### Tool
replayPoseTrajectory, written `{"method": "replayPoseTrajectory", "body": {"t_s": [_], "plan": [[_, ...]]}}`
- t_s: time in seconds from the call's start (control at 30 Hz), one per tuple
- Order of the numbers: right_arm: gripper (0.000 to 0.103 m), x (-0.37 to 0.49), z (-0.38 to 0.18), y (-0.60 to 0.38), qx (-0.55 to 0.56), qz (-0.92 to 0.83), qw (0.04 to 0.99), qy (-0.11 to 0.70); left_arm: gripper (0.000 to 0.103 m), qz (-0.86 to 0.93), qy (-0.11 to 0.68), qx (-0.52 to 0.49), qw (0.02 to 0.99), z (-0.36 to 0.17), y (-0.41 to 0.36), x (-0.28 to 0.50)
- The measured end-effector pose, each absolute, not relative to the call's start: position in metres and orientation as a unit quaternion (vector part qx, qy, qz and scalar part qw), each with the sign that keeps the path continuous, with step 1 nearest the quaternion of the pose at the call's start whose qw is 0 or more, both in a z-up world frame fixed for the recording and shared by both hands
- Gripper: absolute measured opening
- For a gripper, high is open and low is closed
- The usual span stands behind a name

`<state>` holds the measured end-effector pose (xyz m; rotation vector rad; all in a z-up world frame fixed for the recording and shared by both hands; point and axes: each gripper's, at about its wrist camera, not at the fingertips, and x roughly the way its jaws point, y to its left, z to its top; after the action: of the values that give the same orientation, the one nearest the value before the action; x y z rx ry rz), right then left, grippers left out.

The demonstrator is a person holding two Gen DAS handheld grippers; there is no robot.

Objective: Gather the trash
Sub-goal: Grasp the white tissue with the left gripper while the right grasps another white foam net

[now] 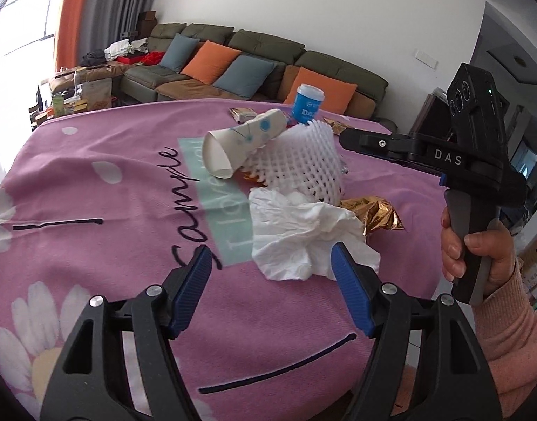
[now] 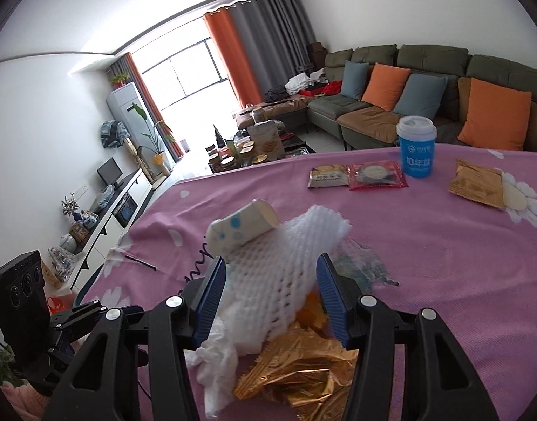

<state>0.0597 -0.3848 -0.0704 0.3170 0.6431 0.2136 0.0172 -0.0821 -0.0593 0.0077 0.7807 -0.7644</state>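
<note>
Pink cloth covers the worktop (image 1: pixel 93 182), and the trash is gathered near its middle: foam net (image 2: pixel 279 266), tissue (image 1: pixel 303 238), gold foil (image 2: pixel 303 368), paper cup (image 1: pixel 233 144). The flat wrappers (image 2: pixel 356 175) and blue cup (image 2: pixel 417 147) wait near the far edge. Left gripper (image 1: pixel 272 291) and right gripper (image 2: pixel 268 301) stand open, holding nothing, the net between the right jaws.

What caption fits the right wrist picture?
Open right gripper over foam net, tissue and gold foil.
</note>
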Motion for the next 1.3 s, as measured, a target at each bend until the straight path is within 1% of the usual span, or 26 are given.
{"method": "replayPoseTrajectory", "body": {"t_s": [0.27, 0.37, 0.53, 0.6, 0.67, 0.7, 0.73, 0.77, 0.8, 0.93, 1.3], "plan": [[0.052, 0.072, -0.095, -0.399, 0.188, 0.094, 0.918, 0.335, 0.07, -0.365, 0.418, 0.033, 0.831, -0.076, -0.126, 0.032], [0.052, 0.076, -0.099, -0.4, 0.198, 0.099, 0.915, 0.337, 0.066, -0.361, 0.428, 0.042, 0.828, -0.082, -0.138, 0.038], [0.048, 0.077, -0.099, -0.396, 0.199, 0.11, 0.913, 0.338, 0.05, -0.353, 0.436, 0.046, 0.827, -0.088, -0.144, 0.045], [0.044, 0.077, -0.099, -0.394, 0.193, 0.112, 0.914, 0.339, 0.036, -0.353, 0.437, 0.045, 0.826, -0.09, -0.145, 0.047], [0.03, 0.077, -0.099, -0.391, 0.188, 0.115, 0.914, 0.341, 0.031, -0.35, 0.437, 0.046, 0.827, -0.091, -0.142, 0.049], [0.028, 0.078, -0.099, -0.391, 0.186, 0.115, 0.914, 0.343, 0.026, -0.351, 0.437, 0.044, 0.827, -0.092, -0.142, 0.05], [0.024, 0.078, -0.099, -0.391, 0.186, 0.115, 0.913, 0.343, 0.023, -0.353, 0.438, 0.039, 0.825, -0.092, -0.14, 0.051], [0.019, 0.078, -0.099, -0.391, 0.187, 0.116, 0.913, 0.343, 0.016, -0.357, 0.44, 0.033, 0.823, -0.092, -0.138, 0.052], [0.016, 0.077, -0.099, -0.391, 0.187, 0.117, 0.913, 0.342, 0.012, -0.358, 0.441, 0.029, 0.823, -0.092, -0.136, 0.052], [0.012, 0.072, -0.093, -0.392, 0.185, 0.119, 0.918, 0.33, 0.009, -0.358, 0.439, 0.017, 0.824, -0.092, -0.13, 0.054], [0.011, 0.054, -0.062, -0.392, 0.178, 0.128, 0.932, 0.289, 0.007, -0.349, 0.409, 0.003, 0.843, -0.073, -0.098, 0.044]]}}
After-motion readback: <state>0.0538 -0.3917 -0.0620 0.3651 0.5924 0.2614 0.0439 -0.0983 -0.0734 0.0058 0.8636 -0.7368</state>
